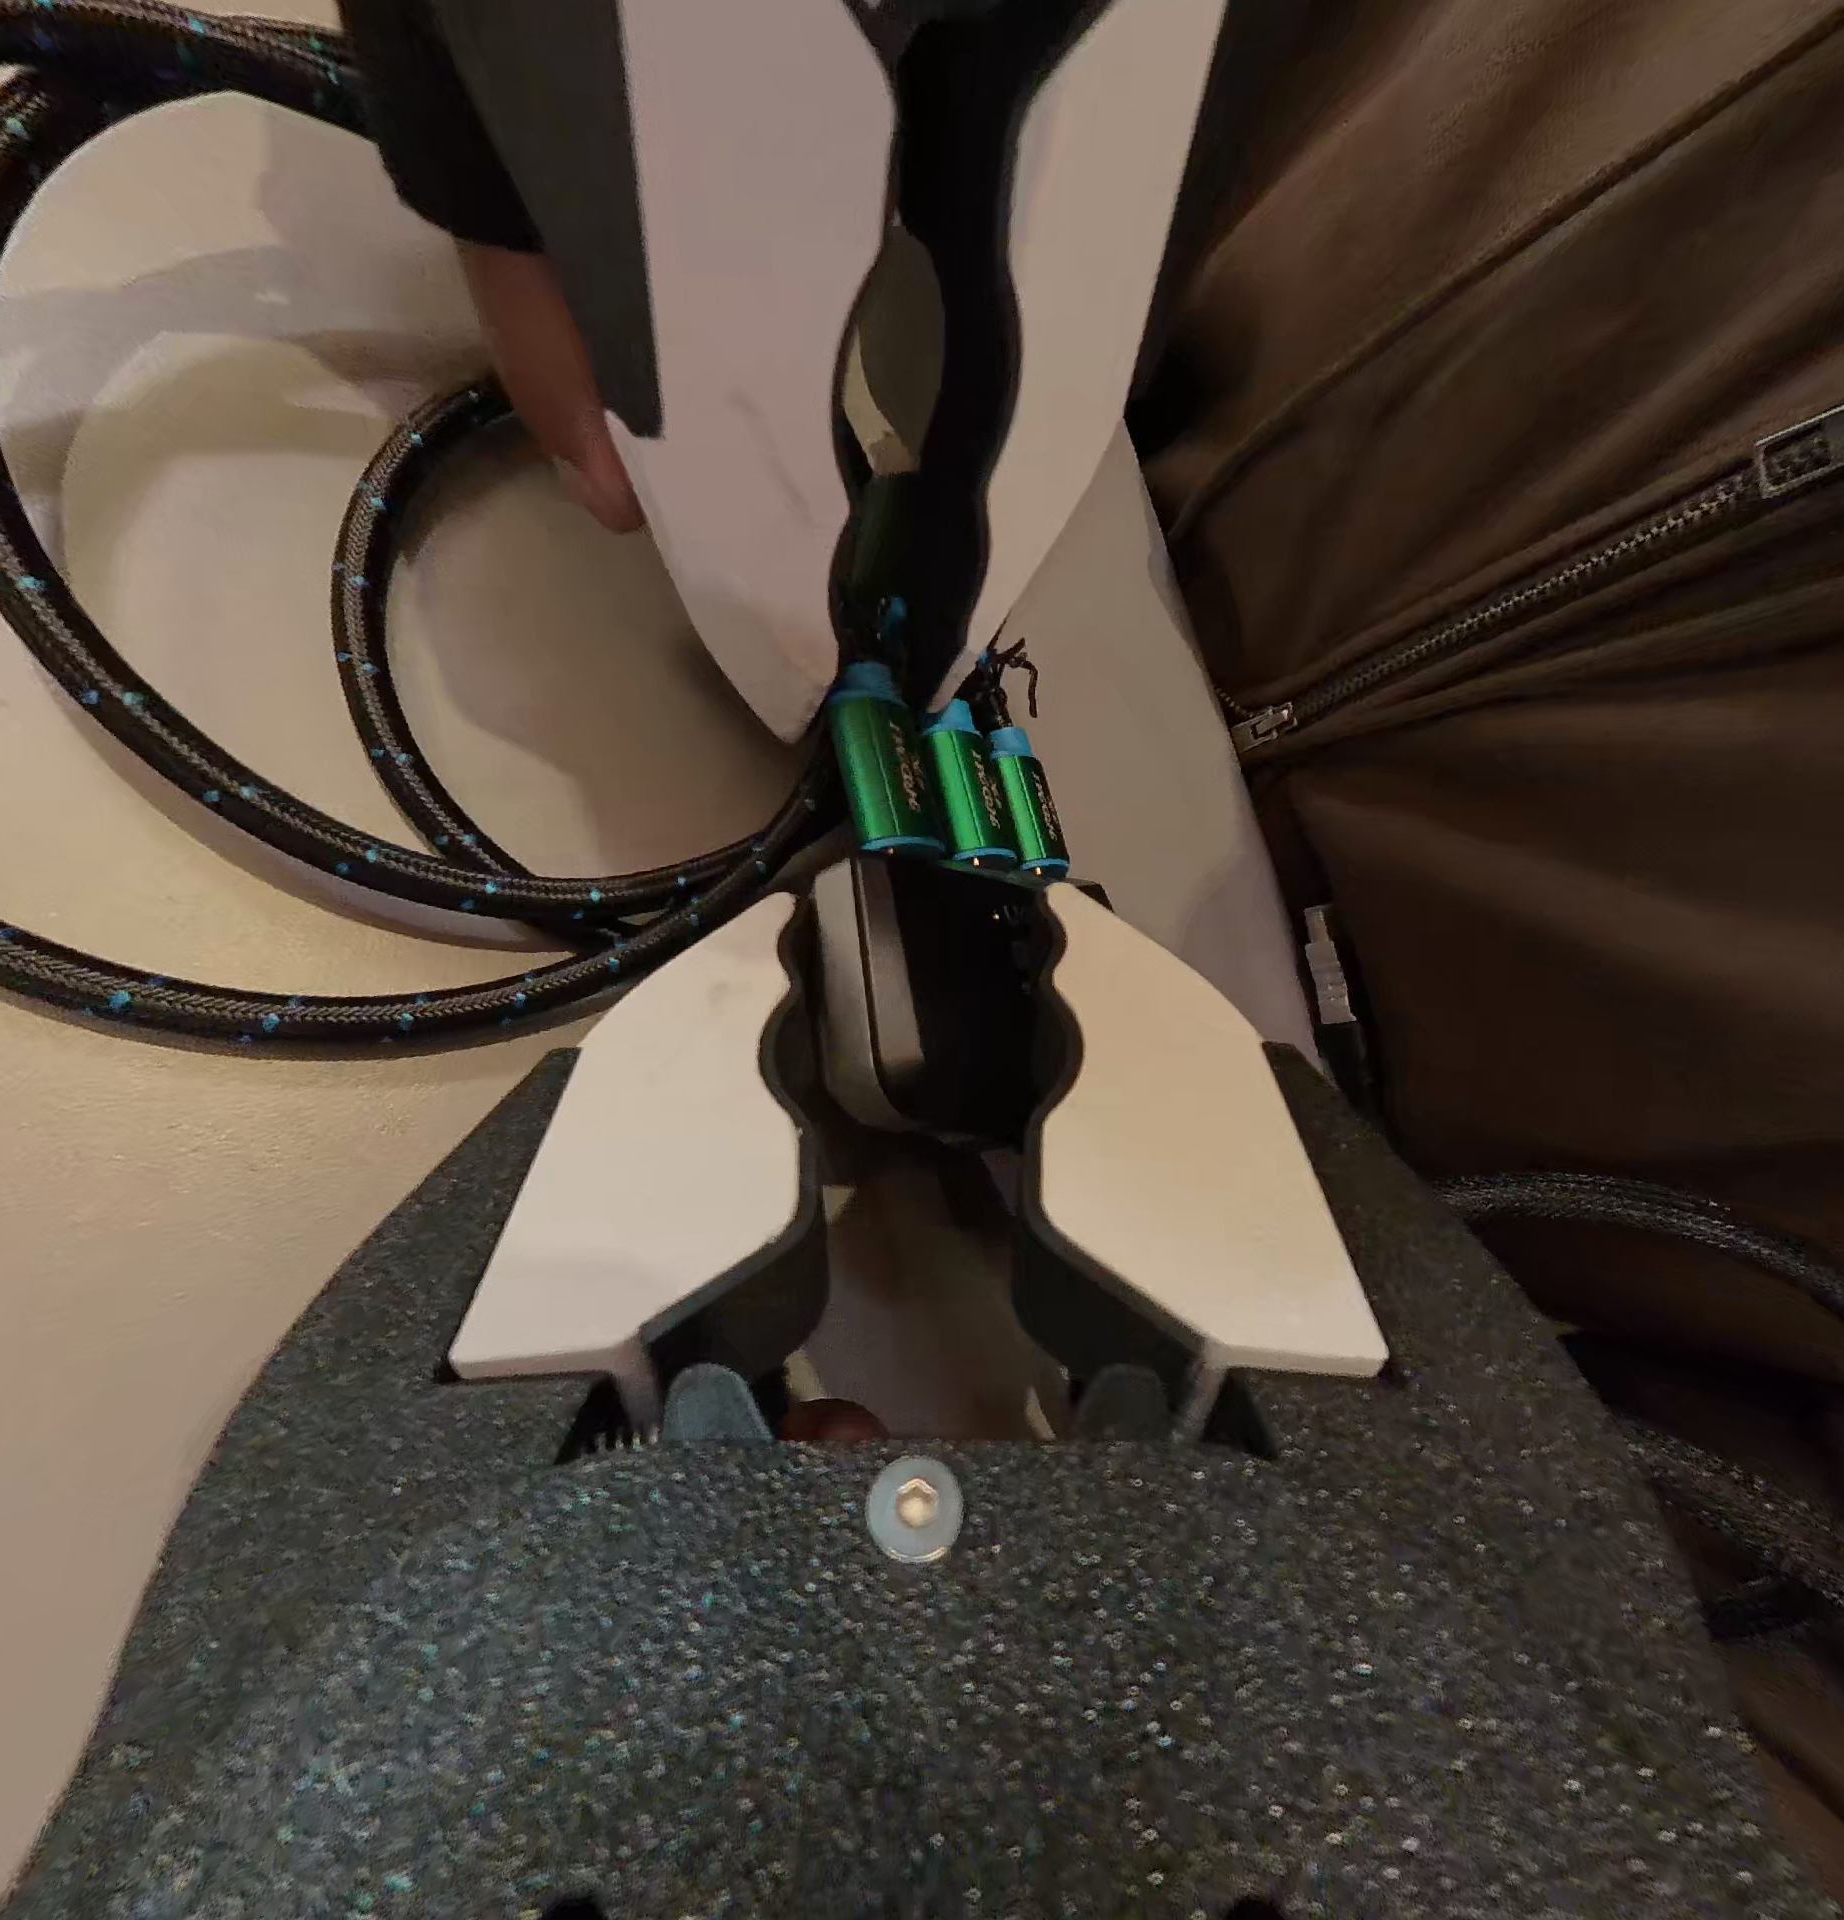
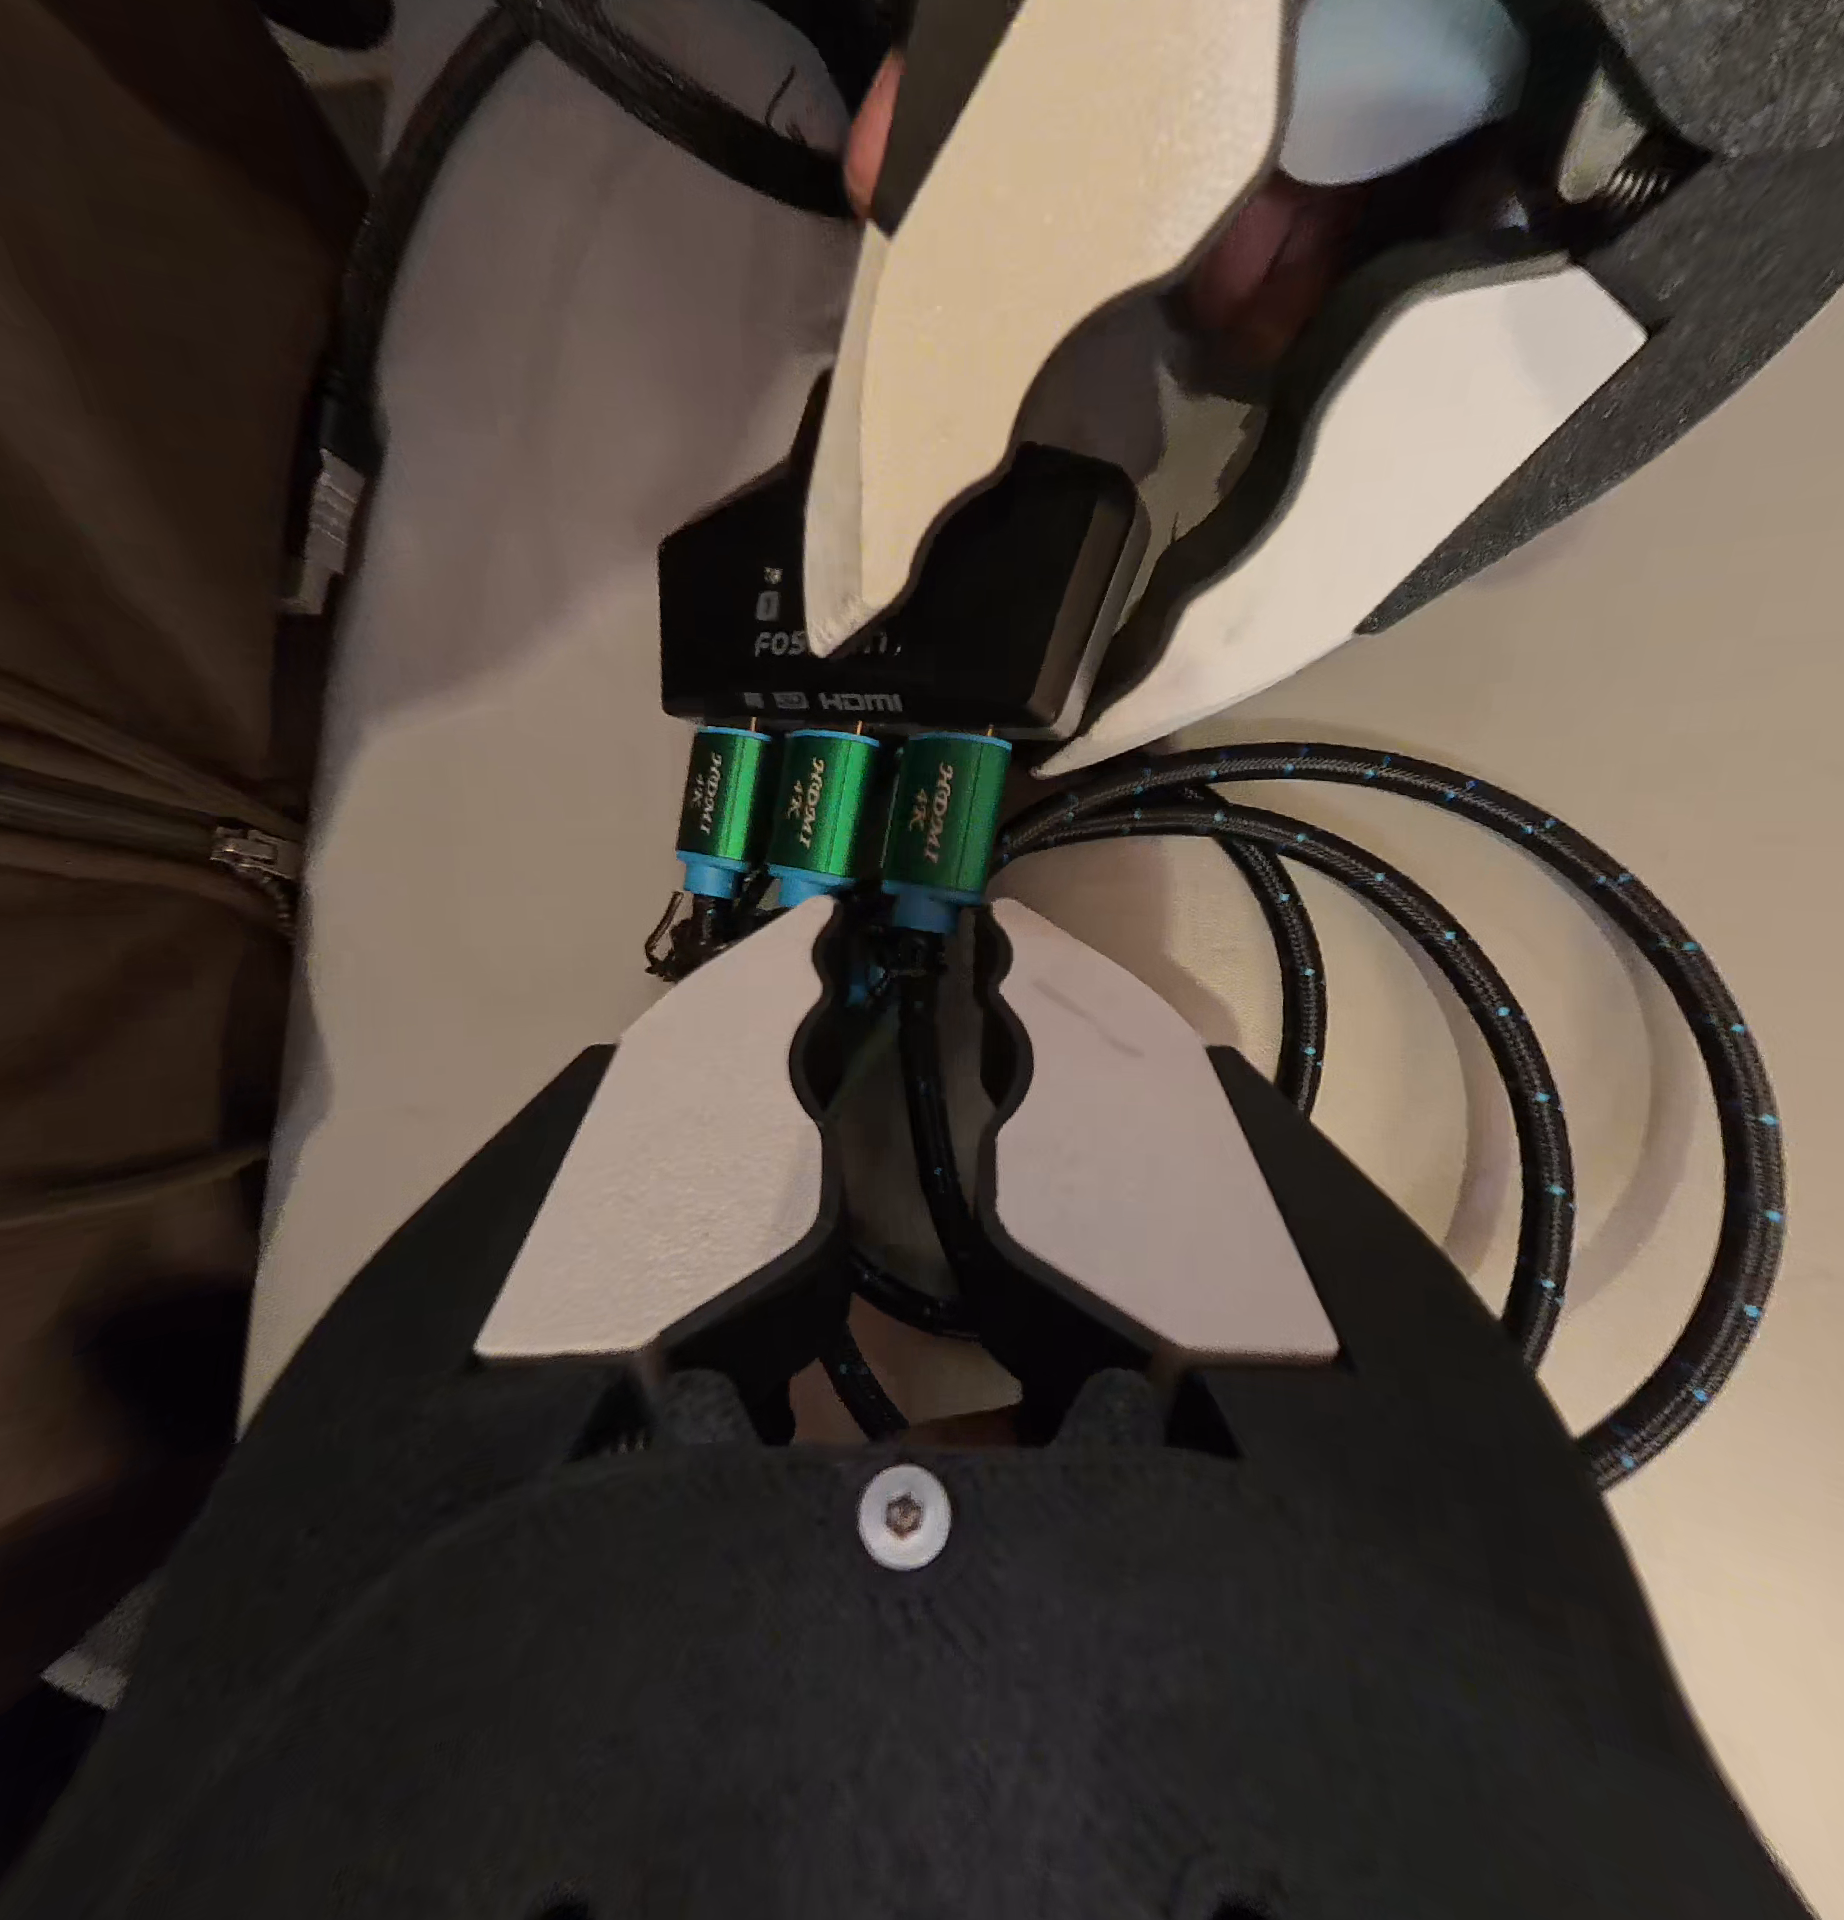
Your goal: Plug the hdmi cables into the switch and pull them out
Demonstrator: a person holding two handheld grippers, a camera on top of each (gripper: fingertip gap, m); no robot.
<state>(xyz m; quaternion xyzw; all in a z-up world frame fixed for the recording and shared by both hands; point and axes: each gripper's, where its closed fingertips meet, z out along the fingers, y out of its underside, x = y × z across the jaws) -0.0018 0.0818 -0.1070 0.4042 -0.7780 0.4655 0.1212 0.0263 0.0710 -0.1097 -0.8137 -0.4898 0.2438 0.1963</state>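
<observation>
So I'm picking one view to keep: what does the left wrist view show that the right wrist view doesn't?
Only the left wrist view: the box seen edge-on, and the right gripper closed on the braided cables.

Only the right wrist view: the black box's printed top face, and the left gripper clamping it.

Both: three green plugs seated in the box, cable loops on the beige surface, a brown zipped garment.

Two grippers, left (image 2: 959, 644) and right (image 2: 913, 914). One black adapter box (image 2: 1011, 613). Three green plugs (image 2: 824, 805) stood in its edge. Braided black cables (image 2: 1520, 1039) with blue flecks lay coiled on one pale table (image 2: 1520, 707); their number could not be told. One brown zipped jacket (image 2: 97, 623).
</observation>
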